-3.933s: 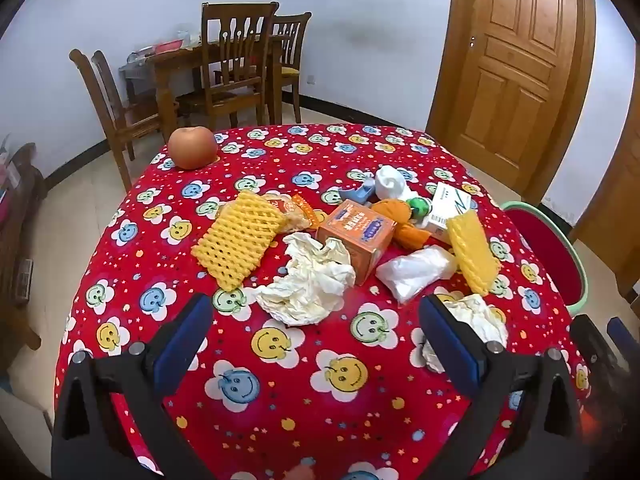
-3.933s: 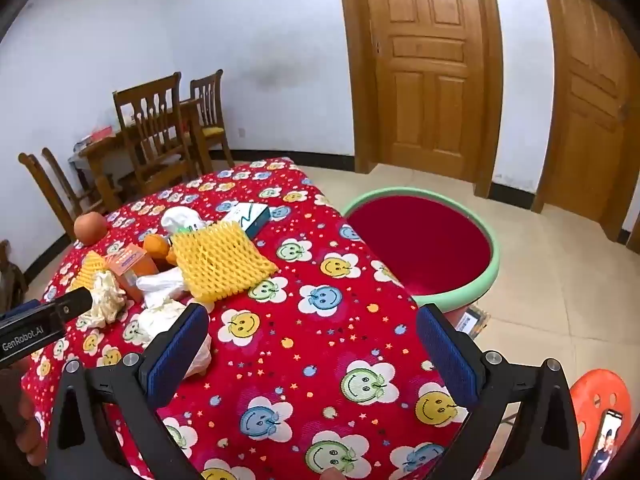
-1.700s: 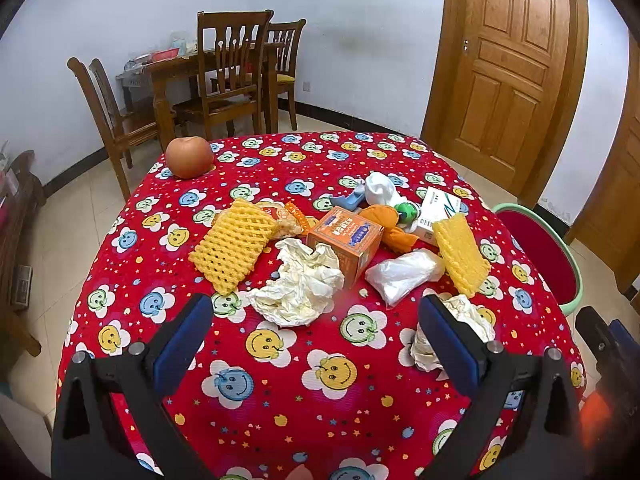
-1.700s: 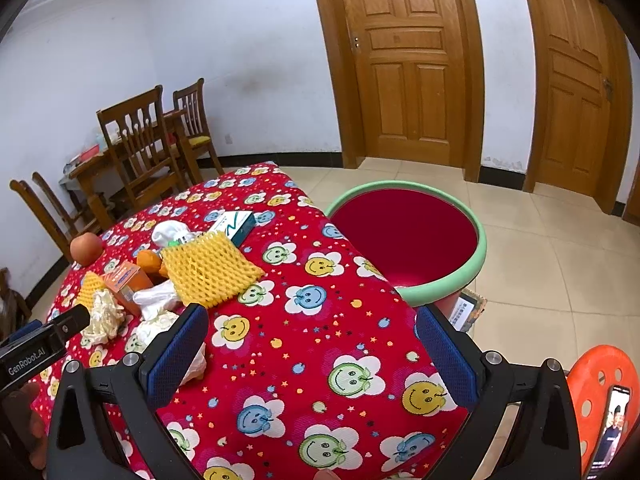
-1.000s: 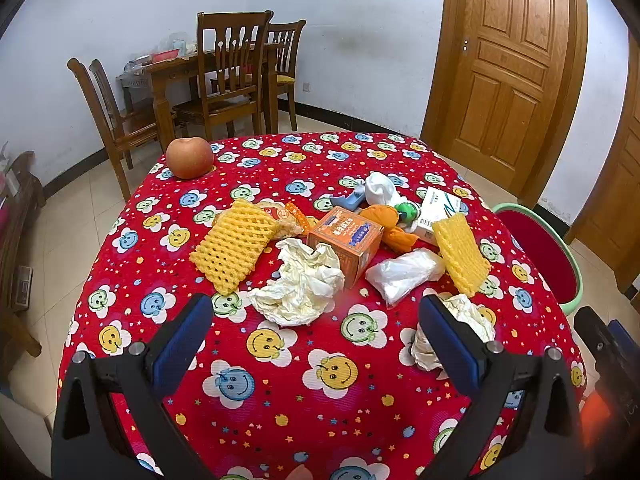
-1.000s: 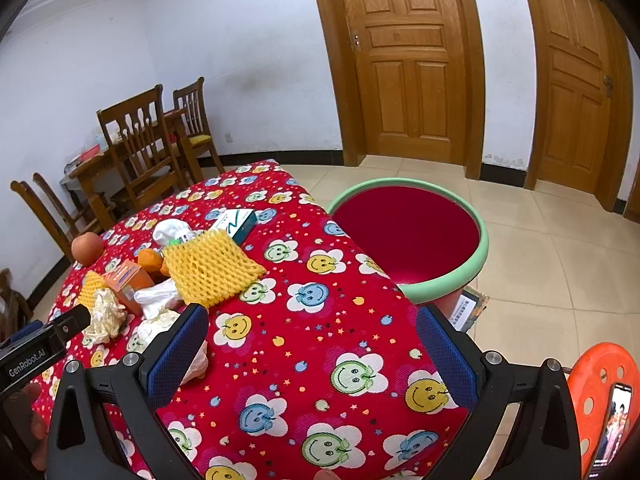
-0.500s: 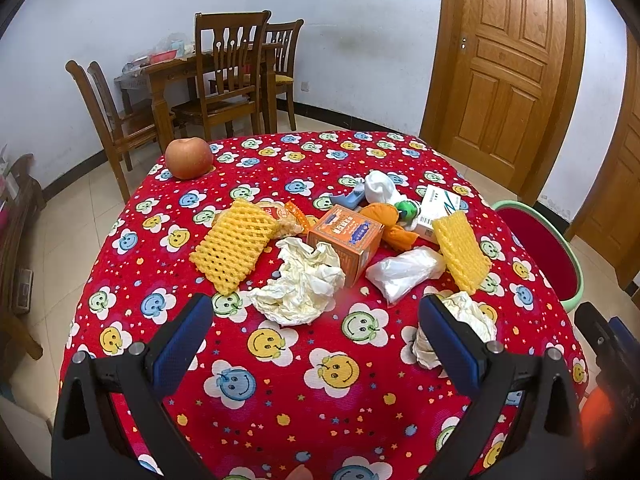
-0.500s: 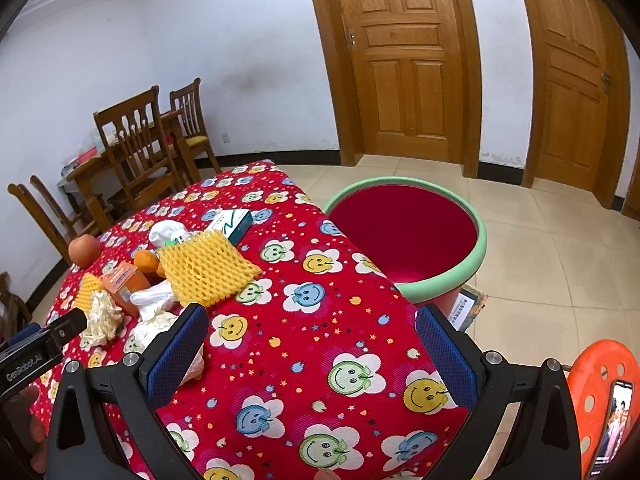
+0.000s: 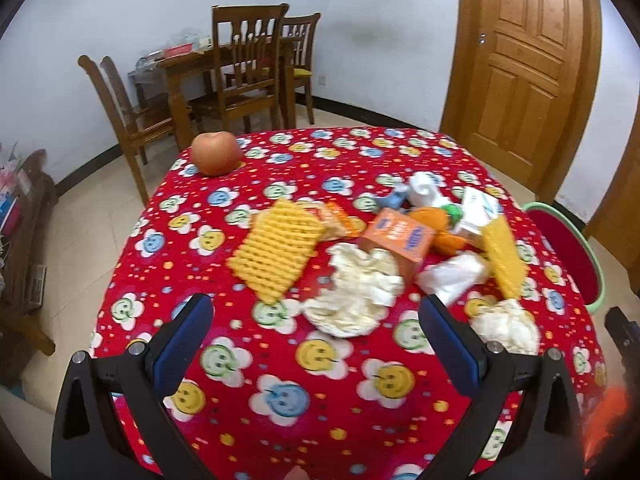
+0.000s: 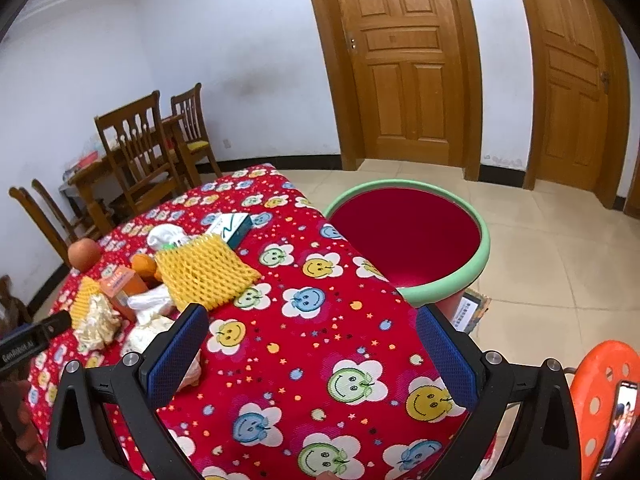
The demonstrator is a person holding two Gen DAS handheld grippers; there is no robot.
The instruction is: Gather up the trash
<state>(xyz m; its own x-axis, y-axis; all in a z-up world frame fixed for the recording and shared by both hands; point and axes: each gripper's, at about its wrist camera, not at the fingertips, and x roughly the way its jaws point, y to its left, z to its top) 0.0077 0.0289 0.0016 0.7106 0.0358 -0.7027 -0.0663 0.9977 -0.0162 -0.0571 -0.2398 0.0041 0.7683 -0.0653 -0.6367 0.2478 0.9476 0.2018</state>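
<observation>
Two grippers hover above the red smiley-flower tablecloth (image 9: 280,380): our left gripper (image 9: 316,322) and our right gripper (image 10: 310,334) both have their blue-padded fingers spread wide and hold nothing. The trash lies clustered mid-table: a yellow foam fruit net (image 9: 276,250), a crumpled cream paper wad (image 9: 352,296), an orange cardboard carton (image 9: 398,240) touching that wad, and a white plastic bag (image 9: 454,276) beside it. We see the red tub with green rim (image 10: 452,284) just beside the table edge.

Home dining room: wooden chairs (image 9: 248,68), doors (image 10: 404,60).
</observation>
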